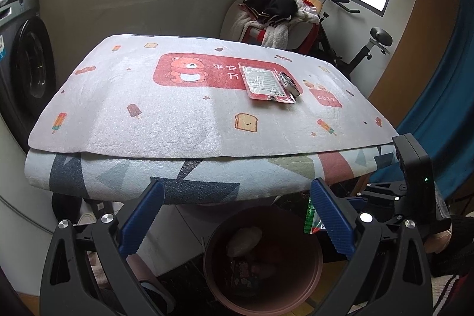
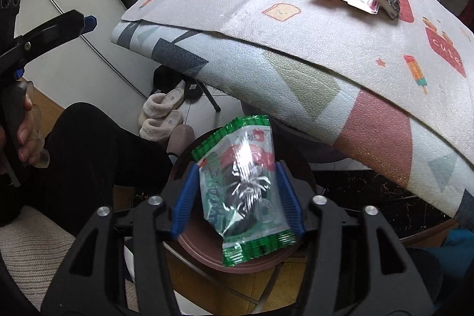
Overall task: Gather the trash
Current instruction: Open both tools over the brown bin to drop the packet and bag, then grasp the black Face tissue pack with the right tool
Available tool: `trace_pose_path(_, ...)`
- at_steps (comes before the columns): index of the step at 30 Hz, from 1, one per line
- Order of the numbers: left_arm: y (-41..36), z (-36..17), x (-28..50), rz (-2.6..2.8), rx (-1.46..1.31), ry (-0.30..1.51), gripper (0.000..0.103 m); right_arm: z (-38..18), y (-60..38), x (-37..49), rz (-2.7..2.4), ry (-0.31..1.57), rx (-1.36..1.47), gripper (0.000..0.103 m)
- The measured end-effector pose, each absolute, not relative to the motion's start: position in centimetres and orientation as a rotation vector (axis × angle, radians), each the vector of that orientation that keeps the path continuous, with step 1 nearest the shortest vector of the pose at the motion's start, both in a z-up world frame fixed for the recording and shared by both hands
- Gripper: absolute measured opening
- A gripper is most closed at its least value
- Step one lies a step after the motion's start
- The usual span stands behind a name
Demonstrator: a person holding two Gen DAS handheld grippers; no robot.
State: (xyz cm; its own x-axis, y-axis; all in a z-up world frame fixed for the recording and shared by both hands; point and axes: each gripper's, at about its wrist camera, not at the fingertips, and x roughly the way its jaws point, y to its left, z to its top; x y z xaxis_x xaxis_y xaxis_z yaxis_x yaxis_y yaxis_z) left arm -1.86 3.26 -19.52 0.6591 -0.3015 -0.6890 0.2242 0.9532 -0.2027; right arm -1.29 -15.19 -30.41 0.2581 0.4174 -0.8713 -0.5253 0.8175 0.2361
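— Wrapper (image 2: 243, 182), the green snack one: where did it sit against the bin (image 2: 207, 253)?

— Right above the bin's mouth, between the blue pads of the right gripper (image 2: 238, 194). Its long axis ran along the fingers, one crimped end pointing away from the bin's near rim, the other hanging over that rim.

— Pinched?

— No, as far as I could judge. The jaws stood spread, with a sliver of gap down each side of the wrapper, so I would call it let go, or close to it.

— And the other hand?

— The left gripper (image 1: 237, 215) was empty and wide open, also aimed over the bin but left of the wrapper, so the right was plainly nearer.

— Anything else left?

— A clear flat package (image 1: 262, 80) and a small dark packet (image 1: 288, 83) touching it, both on the mat-covered table (image 1: 148, 114), up beyond the bin. The table edge overhung the bin's far side; nothing blocked the drop.
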Motion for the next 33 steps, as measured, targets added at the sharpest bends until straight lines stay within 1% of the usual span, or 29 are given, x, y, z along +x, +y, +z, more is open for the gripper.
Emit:
trace_pose_path(1,3.3,-19.6,-1.8,-0.298,-0.107,0.800,0.096,-30.3,-15.2,-1.3,0.643,1.137,-0.109,0.086)
trace_pose_path(2,3.4,-19.7,-1.8,-0.297,-0.111,0.804,0.096,-30.2,-15.2,-1.3,0.637,1.126,-0.113,0.096)
trace_pose_path(3,3.4,-19.8,-1.7,-0.297,-0.115,0.808,0.096,-30.0,-15.2,-1.3,0.624,1.112,-0.118,0.097)
trace_pose_path(23,4.3,-21.7,0.6,-0.272,-0.184,0.872,0.096,-27.2,-19.4,3.7,0.486,1.008,-0.049,0.097)
trace_pose_path(27,4.6,-22.1,1.5,-0.268,-0.201,0.884,0.096,-26.6,-21.0,6.0,0.433,0.989,-0.011,0.097)
trace_pose_path(33,5.2,-22.3,3.7,-0.254,-0.221,0.894,0.096,-25.5,-24.4,11.7,0.384,0.926,0.125,0.097)
